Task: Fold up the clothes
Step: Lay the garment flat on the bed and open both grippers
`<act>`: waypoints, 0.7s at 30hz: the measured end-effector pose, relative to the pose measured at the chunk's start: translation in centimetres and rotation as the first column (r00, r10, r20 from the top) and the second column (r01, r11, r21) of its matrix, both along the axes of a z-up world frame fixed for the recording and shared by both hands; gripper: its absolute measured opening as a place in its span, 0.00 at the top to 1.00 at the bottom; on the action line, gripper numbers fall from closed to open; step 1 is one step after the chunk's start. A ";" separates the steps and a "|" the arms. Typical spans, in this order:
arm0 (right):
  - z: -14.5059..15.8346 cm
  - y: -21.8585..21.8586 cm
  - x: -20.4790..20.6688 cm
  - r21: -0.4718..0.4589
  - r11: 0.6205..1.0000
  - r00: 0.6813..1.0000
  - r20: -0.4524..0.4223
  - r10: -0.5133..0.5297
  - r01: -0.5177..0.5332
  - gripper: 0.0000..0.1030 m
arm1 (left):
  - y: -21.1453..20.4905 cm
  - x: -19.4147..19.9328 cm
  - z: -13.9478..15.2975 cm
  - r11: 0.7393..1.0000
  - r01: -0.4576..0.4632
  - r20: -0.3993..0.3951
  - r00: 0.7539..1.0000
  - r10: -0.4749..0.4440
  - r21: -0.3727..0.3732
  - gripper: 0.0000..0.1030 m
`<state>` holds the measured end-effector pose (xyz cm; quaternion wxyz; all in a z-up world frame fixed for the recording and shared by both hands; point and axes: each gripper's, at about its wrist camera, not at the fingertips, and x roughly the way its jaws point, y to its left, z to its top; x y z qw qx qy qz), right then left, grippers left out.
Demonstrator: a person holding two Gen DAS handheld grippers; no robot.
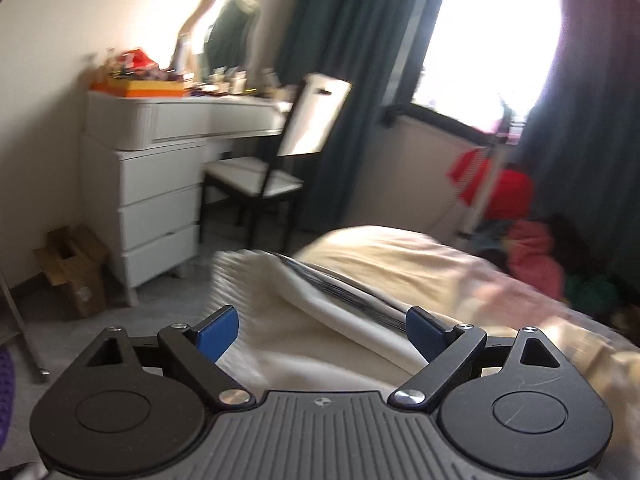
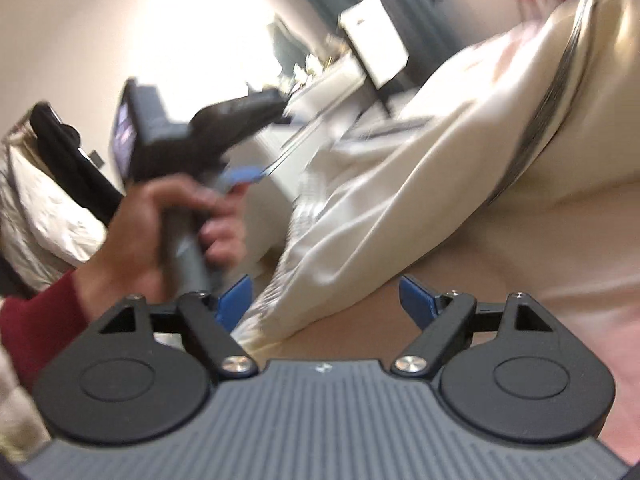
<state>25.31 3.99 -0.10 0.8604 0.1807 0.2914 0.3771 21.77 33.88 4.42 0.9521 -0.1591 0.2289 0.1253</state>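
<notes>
My garment [image 1: 320,296] is cream-white, with a ribbed hem and a dark stripe running along one fold. It lies bunched and partly doubled over on the beige bed [image 1: 400,256], blurred in both views [image 2: 380,216].

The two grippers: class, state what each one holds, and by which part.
Nothing is held. The left gripper and right gripper both stand open, blue pads apart, over the cream ribbed-hem garment on the bed.

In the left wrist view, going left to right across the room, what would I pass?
Cardboard box → white drawer unit → chair → dark curtain → bright window → red clothes pile.
</notes>
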 end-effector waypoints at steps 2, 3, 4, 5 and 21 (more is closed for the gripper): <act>0.7 -3.2 -1.7 -0.041 0.998 0.997 0.059 -0.048 0.050 0.19 | -2.6 -2.4 0.3 0.996 0.083 0.024 0.996 -0.082 -0.026 0.11; 1.3 -4.6 -2.3 -0.056 0.996 0.994 0.083 -0.071 0.076 0.19 | -4.0 -3.6 0.4 0.991 0.124 0.037 0.992 -0.123 -0.038 0.11; 1.8 -6.0 -2.9 -0.069 0.992 0.990 0.107 -0.094 0.102 0.19 | -5.3 -4.7 0.4 0.989 0.143 0.044 0.989 -0.141 -0.045 0.11; 2.1 -7.4 -3.7 -0.078 0.989 0.984 0.133 -0.115 0.126 0.19 | -6.7 -5.8 0.4 0.986 0.160 0.052 0.986 -0.157 -0.051 0.11; 1.6 -23.8 -10.0 -0.153 0.859 0.852 0.297 -0.431 0.488 0.20 | -18.3 -15.4 -1.5 0.929 0.365 0.089 0.925 -0.370 0.065 0.09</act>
